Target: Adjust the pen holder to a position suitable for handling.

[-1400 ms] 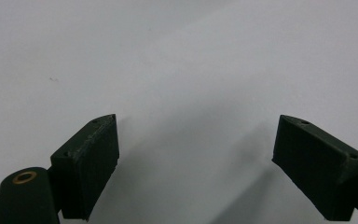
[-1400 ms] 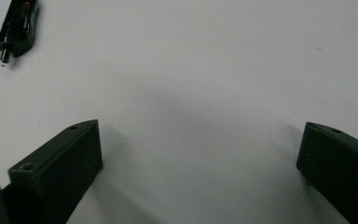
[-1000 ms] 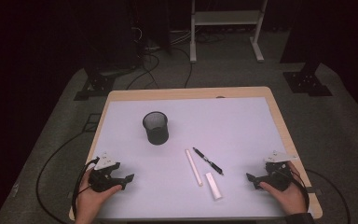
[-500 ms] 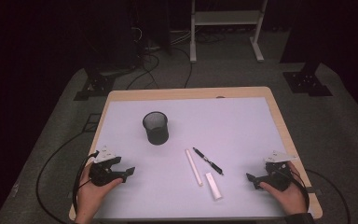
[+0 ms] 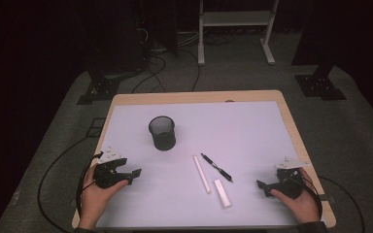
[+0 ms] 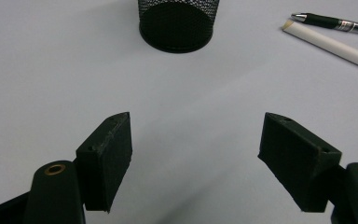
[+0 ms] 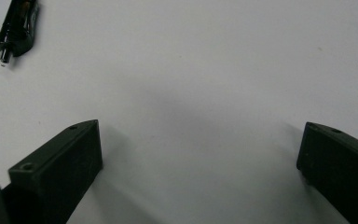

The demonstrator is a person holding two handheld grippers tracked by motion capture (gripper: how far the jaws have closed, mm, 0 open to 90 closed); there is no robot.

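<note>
Overhead forward-down view of the table (image 5: 252,121); two low close tong-mounted views sharing the pen (image 6: 335,22).

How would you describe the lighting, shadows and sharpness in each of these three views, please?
High view: the pale table is lit while the floor around falls dark; slightly soft. Left gripper view: even light, the mesh cup and pen fairly crisp, a faint shadow beneath the jaws. Right gripper view: the near jaws look soft, with diffuse shadows beside them.
</note>
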